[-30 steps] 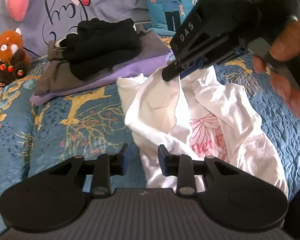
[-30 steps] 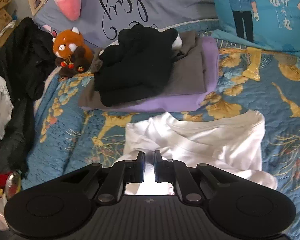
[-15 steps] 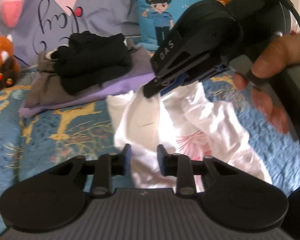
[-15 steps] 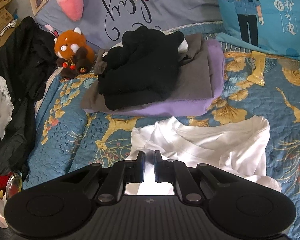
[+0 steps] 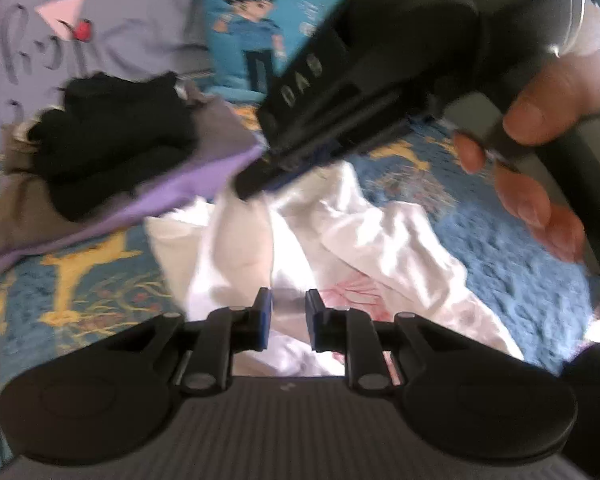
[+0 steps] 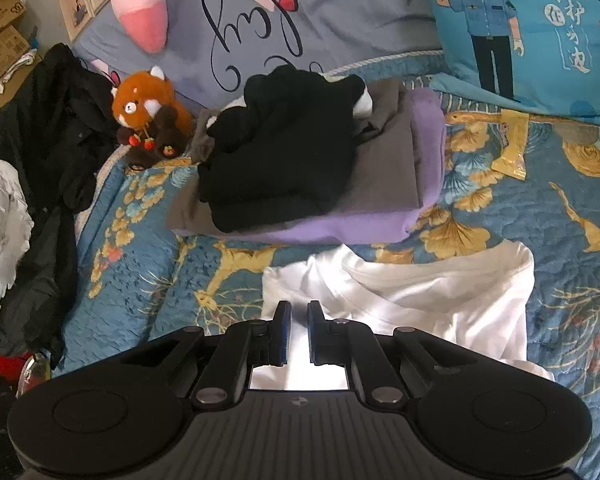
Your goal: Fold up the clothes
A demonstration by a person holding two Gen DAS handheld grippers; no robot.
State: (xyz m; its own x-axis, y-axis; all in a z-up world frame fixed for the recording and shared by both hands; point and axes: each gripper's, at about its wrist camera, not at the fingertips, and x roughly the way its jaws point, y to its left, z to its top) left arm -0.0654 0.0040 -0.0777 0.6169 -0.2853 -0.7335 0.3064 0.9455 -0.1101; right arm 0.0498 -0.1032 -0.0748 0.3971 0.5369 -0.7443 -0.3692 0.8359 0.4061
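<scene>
Both fingers pinch the white shirt: right fingers nearly closed, left fingers narrowed on cloth. Folded stack at twelve o'clock; shirt unfolded.

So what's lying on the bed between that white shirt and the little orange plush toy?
The stack of folded clothes, black on grey on purple, sits between the white shirt and the plush toy, shown in the right wrist view.
</scene>
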